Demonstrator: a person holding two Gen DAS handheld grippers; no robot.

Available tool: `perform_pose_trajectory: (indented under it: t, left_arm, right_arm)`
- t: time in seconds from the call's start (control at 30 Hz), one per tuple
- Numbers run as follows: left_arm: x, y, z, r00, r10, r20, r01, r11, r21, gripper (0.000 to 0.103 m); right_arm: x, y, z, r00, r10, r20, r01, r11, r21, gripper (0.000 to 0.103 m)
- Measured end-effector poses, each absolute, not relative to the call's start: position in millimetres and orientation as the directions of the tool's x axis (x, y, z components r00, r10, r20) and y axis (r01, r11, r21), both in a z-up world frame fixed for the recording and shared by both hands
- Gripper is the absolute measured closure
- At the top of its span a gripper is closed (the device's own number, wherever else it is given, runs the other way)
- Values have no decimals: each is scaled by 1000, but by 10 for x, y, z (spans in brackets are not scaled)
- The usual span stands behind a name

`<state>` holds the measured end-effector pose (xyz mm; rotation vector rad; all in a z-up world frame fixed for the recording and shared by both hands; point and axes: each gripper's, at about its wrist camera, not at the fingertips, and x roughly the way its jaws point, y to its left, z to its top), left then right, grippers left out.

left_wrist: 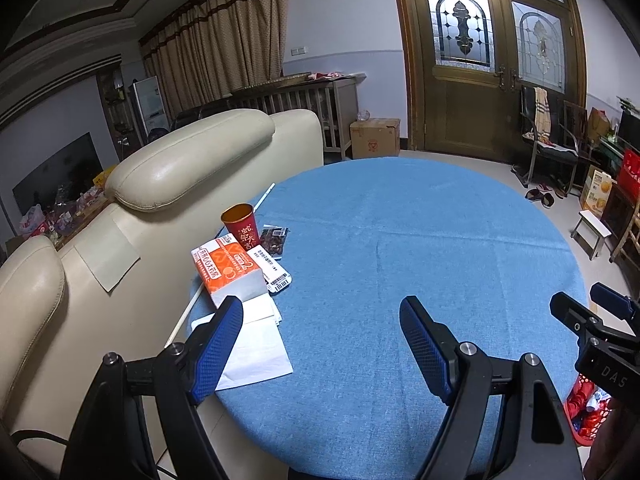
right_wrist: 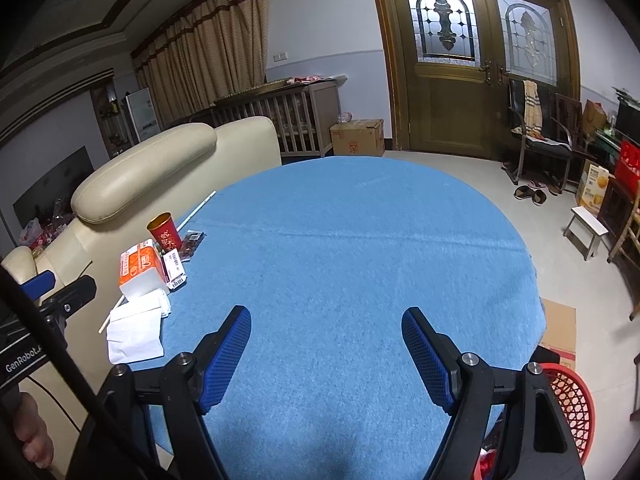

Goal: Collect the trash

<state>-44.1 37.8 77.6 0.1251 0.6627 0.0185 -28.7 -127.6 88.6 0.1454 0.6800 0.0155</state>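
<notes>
Both tools idle above the near edge of the blue-clothed counter (right_wrist: 360,260). Left tool (left_wrist: 321,338): jaws apart, nothing between them. Right tool (right_wrist: 326,346): jaws apart, empty too.

Trash sits clustered at the counter's left edge: red paper cup (left_wrist: 240,222) upright at the far end, dark snack packet (left_wrist: 274,238) just beside it, orange tissue pack (left_wrist: 226,270), barcode wrapper (left_wrist: 276,274), loose white napkins (left_wrist: 256,344) nearest. A thin stick (left_wrist: 188,312) lies along the edge.

Red basket (right_wrist: 572,404) on the floor, near right, already holding some scraps.

Likely step: choosing a pickup. Next move probably calls for the left tool reaching left, closing on the napkins.
</notes>
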Motion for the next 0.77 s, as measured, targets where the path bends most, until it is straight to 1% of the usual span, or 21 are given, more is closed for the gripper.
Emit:
perform_pose_trajectory:
  t: [0.47,0.77]
  left_arm:
    - [-378,390,735,779,49,-625,24,994,108,22]
    - [-176,290,645,772,38,-635,44,993,113,22]
  right_arm:
    - [-257,-1253,799,761,61,-646,34,991,132,22]
    - [-45,-1359,581,722,57,-690,55,989,140,22]
